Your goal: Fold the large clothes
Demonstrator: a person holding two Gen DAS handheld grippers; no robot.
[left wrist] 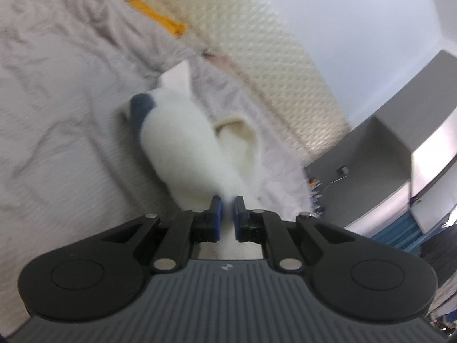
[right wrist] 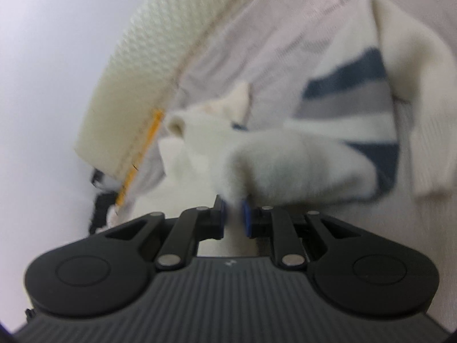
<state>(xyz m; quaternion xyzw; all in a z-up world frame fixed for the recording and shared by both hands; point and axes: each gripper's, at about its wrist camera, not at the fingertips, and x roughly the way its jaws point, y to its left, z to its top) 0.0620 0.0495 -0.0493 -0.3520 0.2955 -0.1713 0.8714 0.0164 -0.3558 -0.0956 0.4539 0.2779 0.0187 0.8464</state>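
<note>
On a bed covered with a wrinkled pale grey sheet (left wrist: 57,91) lies a fluffy white sweater (left wrist: 182,148) with dark blue and grey stripes. Both wrist views are blurred.

From the left wrist view, the left gripper (left wrist: 227,214) has its two blue-padded fingers (left wrist: 217,217) drawn close together, pinching a narrow fold of the white sweater that rises between them. From that pinch the fabric stretches away across the sheet, ending in a dark blue cuff-like patch (left wrist: 141,108). A cream, textured headboard (left wrist: 257,65) runs along the far edge of the bed, with a yellow strip (left wrist: 148,8) beside it. A white wall (left wrist: 357,14) stands beyond, and a grey cabinet (left wrist: 394,148) shows at the right.

From the right wrist view, the right gripper (right wrist: 234,215) also has its blue-padded fingers (right wrist: 247,217) nearly together, clamped on a bunched piece of the same white sweater (right wrist: 285,165). Past the grip, the garment spreads over the sheet to the right, showing its dark blue and grey stripes (right wrist: 351,94) and a ribbed white edge (right wrist: 425,148). The cream headboard (right wrist: 148,65) curves along the upper left, with the yellow strip (right wrist: 142,148) at its lower edge.
</note>
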